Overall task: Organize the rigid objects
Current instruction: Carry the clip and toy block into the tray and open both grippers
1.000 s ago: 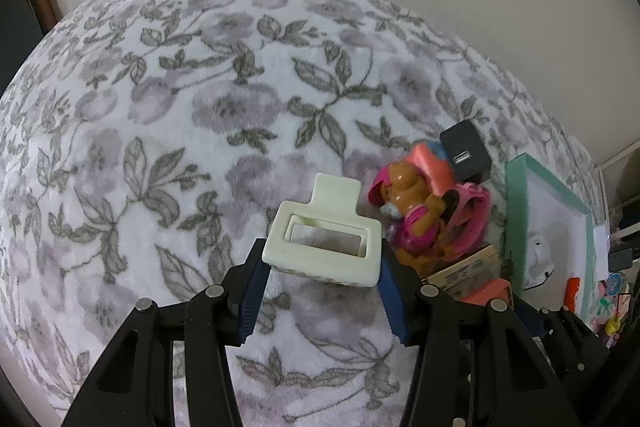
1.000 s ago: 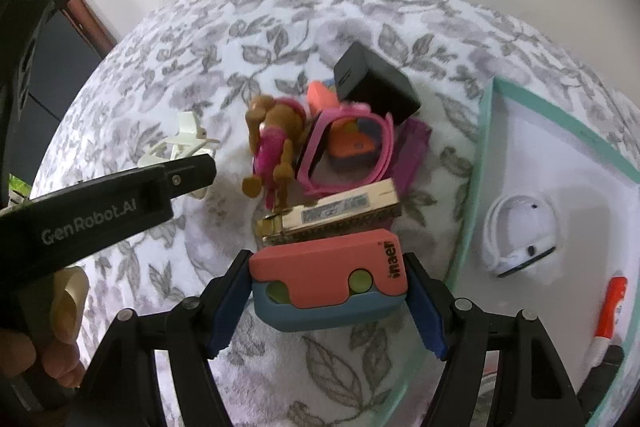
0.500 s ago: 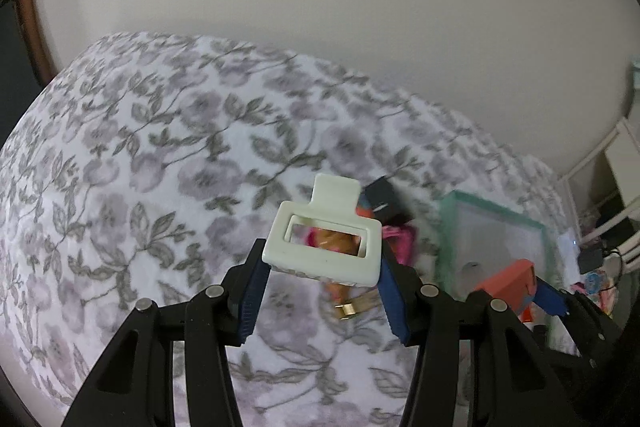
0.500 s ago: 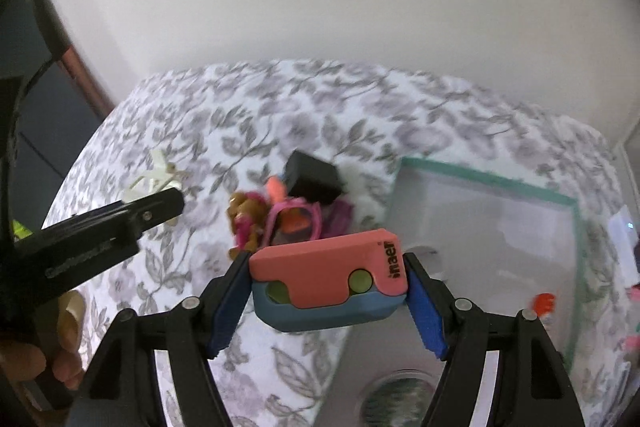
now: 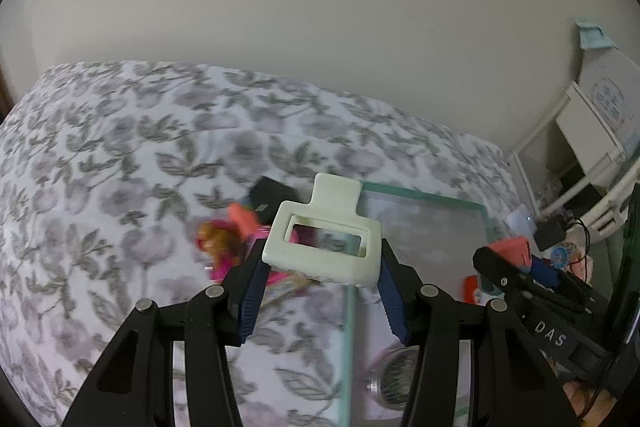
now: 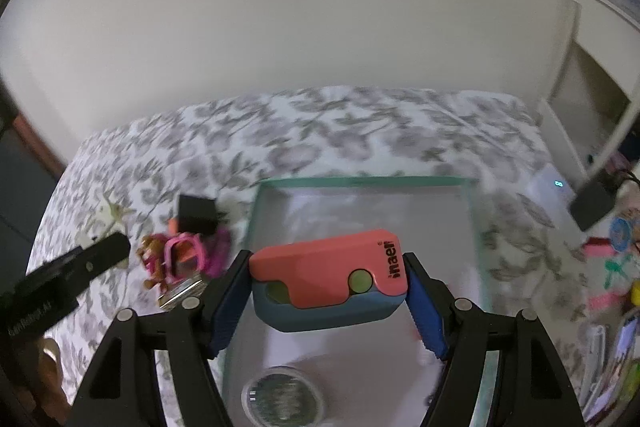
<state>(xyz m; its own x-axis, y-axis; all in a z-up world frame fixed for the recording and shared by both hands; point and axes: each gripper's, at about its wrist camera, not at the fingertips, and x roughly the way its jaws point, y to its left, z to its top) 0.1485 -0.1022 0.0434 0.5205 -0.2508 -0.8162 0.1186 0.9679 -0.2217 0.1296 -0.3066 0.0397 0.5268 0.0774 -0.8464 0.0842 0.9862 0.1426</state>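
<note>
Cream clip (image 5: 324, 247) clamped between left gripper (image 5: 322, 275) pads.

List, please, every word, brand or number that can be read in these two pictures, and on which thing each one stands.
"inaer": black print, turned sideways, on the coral and blue case held in the right gripper.
"DAS": white letters on the right gripper's black body, seen from the left wrist view.
"GenRobot.AI", blurred and only partly readable: on the left gripper's black body.
Small print on the cluttered things at the right edge: too blurred to read.

Tray (image 6: 476, 223) floor mostly open — round tin (image 6: 283, 401) near front; toy pile (image 6: 182, 255) crowds its left rim.
</note>
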